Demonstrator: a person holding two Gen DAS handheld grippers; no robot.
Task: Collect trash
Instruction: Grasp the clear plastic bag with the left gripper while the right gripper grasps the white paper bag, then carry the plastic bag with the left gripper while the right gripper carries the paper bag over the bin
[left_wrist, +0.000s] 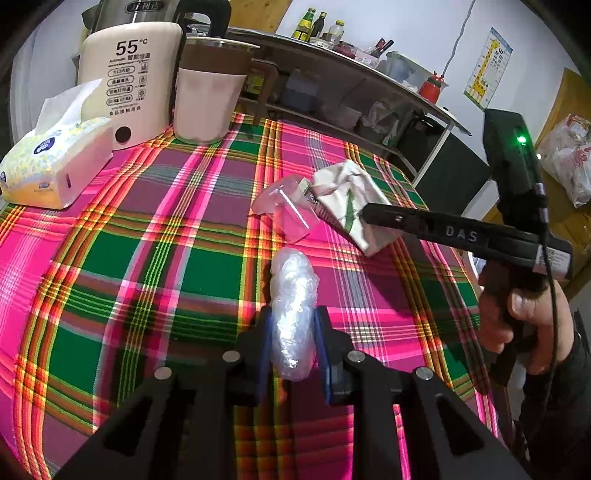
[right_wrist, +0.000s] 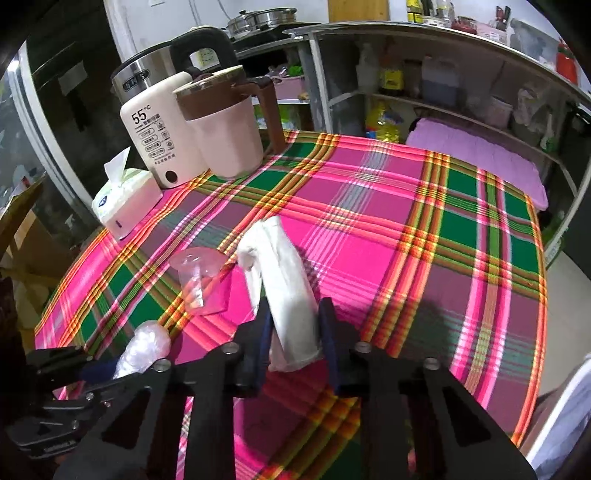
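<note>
My left gripper (left_wrist: 291, 321) is shut on a crumpled wad of clear plastic film (left_wrist: 293, 295), which sticks forward over the plaid cloth; the same wad (right_wrist: 146, 345) shows at the lower left of the right wrist view. My right gripper (right_wrist: 295, 310) is shut on a crushed white carton (right_wrist: 284, 280) printed with green leaves; in the left wrist view its black finger lies across that carton (left_wrist: 347, 199). A clear plastic cup (left_wrist: 286, 206) lies on its side just left of the carton, also seen as the cup (right_wrist: 199, 277).
At the back left stand a tissue pack (left_wrist: 48, 166), a cream bottle warmer (left_wrist: 129, 77), a pink jug with a brown lid (left_wrist: 207, 99) and a steel kettle (right_wrist: 147, 74). Metal shelves (right_wrist: 461, 99) with bottles run behind the table. The table edge (right_wrist: 543, 280) drops off at the right.
</note>
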